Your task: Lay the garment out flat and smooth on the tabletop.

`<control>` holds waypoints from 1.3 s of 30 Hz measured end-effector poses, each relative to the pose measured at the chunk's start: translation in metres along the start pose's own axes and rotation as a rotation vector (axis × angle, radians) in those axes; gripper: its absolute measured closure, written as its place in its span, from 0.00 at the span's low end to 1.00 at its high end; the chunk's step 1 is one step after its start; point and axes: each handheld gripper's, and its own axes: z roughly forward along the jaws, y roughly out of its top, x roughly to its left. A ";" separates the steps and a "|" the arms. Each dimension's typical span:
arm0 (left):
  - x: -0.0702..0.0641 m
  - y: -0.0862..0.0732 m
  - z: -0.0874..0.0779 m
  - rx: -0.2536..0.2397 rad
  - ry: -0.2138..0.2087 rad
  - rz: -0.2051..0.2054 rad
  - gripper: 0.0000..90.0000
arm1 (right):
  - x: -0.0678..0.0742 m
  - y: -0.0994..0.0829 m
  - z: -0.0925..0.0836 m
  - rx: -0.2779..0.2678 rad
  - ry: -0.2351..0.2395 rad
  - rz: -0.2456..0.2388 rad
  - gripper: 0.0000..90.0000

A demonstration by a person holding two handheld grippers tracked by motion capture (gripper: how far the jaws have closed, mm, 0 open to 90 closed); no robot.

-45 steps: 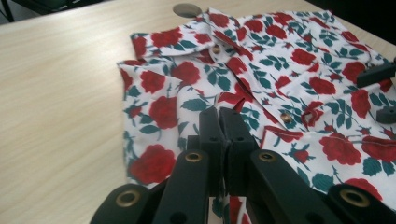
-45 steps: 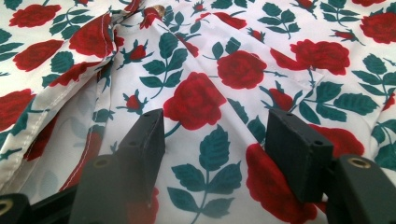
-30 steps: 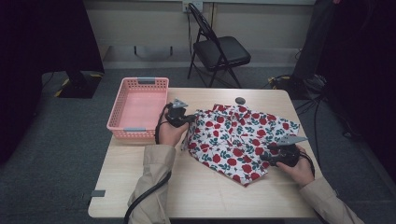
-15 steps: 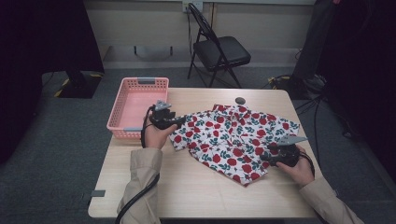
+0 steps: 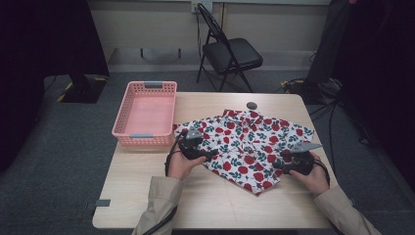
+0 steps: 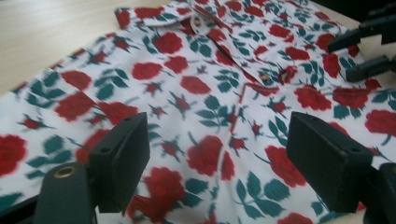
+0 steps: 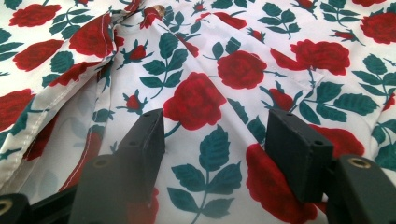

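Entry, shirt-folding station, as I read it from my remote seat

Change noted: my left gripper (image 5: 199, 152) has come in from the basket side onto the near left part of the shirt (image 5: 247, 142), and its jaws have just been opening; in the left gripper view they stand wide apart above the cloth with nothing pinched between them. A fold of cloth that stretched toward the basket half a second ago now lies back on the shirt body. I judge one fold laid down and released, with the next hold not yet taken.

Right gripper (image 5: 288, 162): resting at the shirt's near right edge, unmoved, jaws well apart over the cloth; the right gripper view shows fabric below them, not clamped.

Shirt: middle of the worktop (image 5: 147, 181), spread out, collar toward the far side. Thin, smooth woven cloth, white with red roses and dark green leaves; small round buttons (image 6: 264, 77) along a stitched front band; soft creases, limp hems.

Basket (image 5: 145, 113): pink plastic, rectangular, lattice walls, empty, at the far left corner, just beside the shirt.

Small dark round disc (image 5: 252, 105): flat, beyond the collar
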 end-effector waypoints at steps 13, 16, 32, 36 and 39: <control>-0.039 -0.029 0.023 0.100 -0.024 0.074 0.21 | 0.000 0.000 0.000 0.000 0.000 0.000 0.41; -0.041 -0.031 0.029 0.118 -0.018 0.080 0.21 | 0.000 0.000 0.000 0.000 0.000 0.000 0.41; -0.039 -0.027 0.044 0.155 0.037 0.140 0.20 | -0.008 0.004 0.004 0.002 -0.002 0.001 0.42; -0.033 -0.022 0.050 0.155 0.036 0.140 0.20 | -0.017 0.008 0.009 0.001 0.002 -0.005 0.42; -0.028 -0.018 0.054 0.157 0.031 0.145 0.20 | -0.022 0.011 0.013 0.001 0.000 -0.003 0.42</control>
